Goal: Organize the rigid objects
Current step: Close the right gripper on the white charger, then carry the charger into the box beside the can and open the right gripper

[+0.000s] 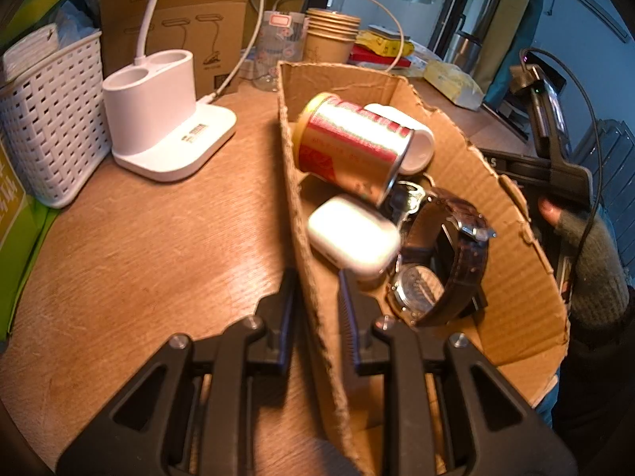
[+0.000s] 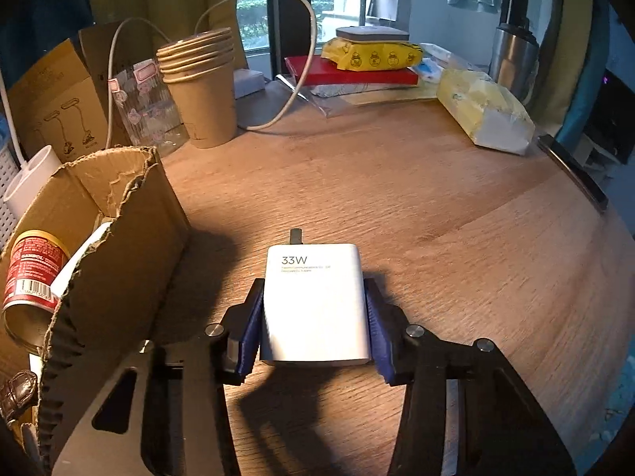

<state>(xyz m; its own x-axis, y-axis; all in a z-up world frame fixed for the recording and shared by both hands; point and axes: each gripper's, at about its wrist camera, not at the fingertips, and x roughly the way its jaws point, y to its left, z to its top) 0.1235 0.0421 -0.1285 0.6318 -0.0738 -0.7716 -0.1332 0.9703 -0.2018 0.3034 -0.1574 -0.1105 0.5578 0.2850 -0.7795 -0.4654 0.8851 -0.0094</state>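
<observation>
On the left wrist view, my left hand-held gripper (image 1: 315, 297) is clamped on the box (image 1: 516, 261) wall; a can (image 1: 349, 139), case (image 1: 353, 234) and watch (image 1: 448, 261) lie inside.

On the right wrist view, my right hand-held gripper (image 2: 315, 309) pads press both sides of the charger (image 2: 315, 301), which lies mid-worktop (image 2: 456, 218), beside the box.

Left hand-held gripper (image 1: 316, 301) clamped on torn near wall of open brown cardboard box (image 1: 516, 261), one black finger either side. Box on round wooden desk (image 1: 151, 246). Inside: red-and-gold metal can (image 1: 349, 142) on its side, white earbud case (image 1: 353, 236), brown leather-strap wristwatch (image 1: 440, 277). White plastic lamp base (image 1: 166, 127) and white woven basket (image 1: 51, 119) left of box. Right hand-held gripper (image 1: 555, 158) beyond box, gloved hand (image 1: 587, 254) on it.
</observation>
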